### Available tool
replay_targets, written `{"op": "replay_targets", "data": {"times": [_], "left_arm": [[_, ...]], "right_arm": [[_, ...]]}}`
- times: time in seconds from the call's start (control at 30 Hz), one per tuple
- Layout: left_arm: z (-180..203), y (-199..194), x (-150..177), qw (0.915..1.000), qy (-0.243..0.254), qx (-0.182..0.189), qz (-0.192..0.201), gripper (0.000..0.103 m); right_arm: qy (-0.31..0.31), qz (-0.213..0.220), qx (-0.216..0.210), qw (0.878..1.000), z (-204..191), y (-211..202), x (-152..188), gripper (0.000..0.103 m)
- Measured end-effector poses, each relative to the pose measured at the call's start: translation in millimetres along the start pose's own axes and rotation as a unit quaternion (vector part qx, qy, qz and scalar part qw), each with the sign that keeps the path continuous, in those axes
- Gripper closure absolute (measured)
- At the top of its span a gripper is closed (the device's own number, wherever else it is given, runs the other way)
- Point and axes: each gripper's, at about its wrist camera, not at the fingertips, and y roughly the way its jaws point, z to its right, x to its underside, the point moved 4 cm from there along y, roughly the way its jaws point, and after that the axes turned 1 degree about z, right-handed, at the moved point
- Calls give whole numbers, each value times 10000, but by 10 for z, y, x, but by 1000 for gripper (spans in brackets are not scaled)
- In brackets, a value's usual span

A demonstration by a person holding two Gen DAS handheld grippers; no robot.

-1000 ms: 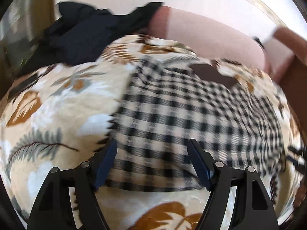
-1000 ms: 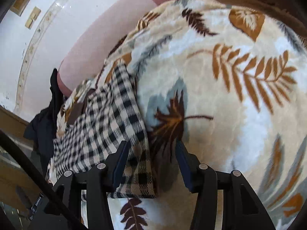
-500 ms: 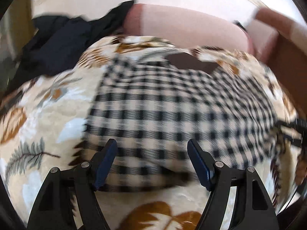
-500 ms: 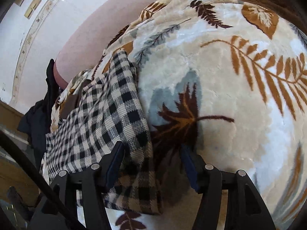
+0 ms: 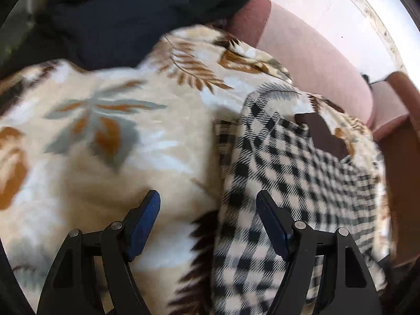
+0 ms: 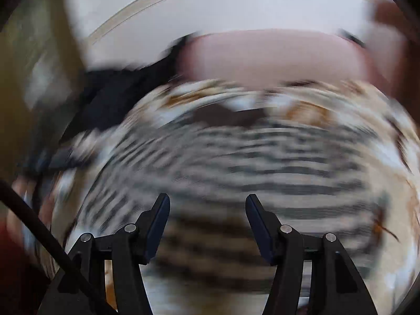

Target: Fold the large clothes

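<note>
The checked garment (image 5: 283,173) lies flat on the leaf-print blanket (image 5: 110,136), looks soft and light, and is best taken at its near left edge, where the left gripper (image 5: 208,220) and right gripper (image 6: 207,223) hover with jaws apart.

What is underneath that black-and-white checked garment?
The checked garment lies on a cream blanket with a leaf print, which shows all around it. A pink cushion sits behind. Whatever is beneath the blanket is covered.
</note>
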Motion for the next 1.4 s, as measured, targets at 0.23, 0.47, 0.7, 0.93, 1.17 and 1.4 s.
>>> {"op": "replay_targets", "data": {"times": [0.23,0.47,0.7,0.93,1.17,1.4], "left_arm": [[36,376,-139,9941,-128,979,-443,28],[152,619,-354,9879,-20,1450,-543,28],[204,728,-456,9819,20,1787,-629,40],[258,603,-459,9872,-48,1523,-465,93],[513,246,-395,9928,19,1193,-86,94],[1233,111,-509,9925,217,1197,-98,94]], "right_arm": [[-1516,-439,-292,9870,-1186,586,362,38],[-1983,-525,83,9787,-1506,870,380,39],[-2001,-568,398,9773,-1611,1140,217,55],[-1820,-390,455,9815,-1585,1051,135,94],[-1397,-35,364,9895,-1307,572,-20,95],[-880,310,626,9937,-673,28,-90,96]]}}
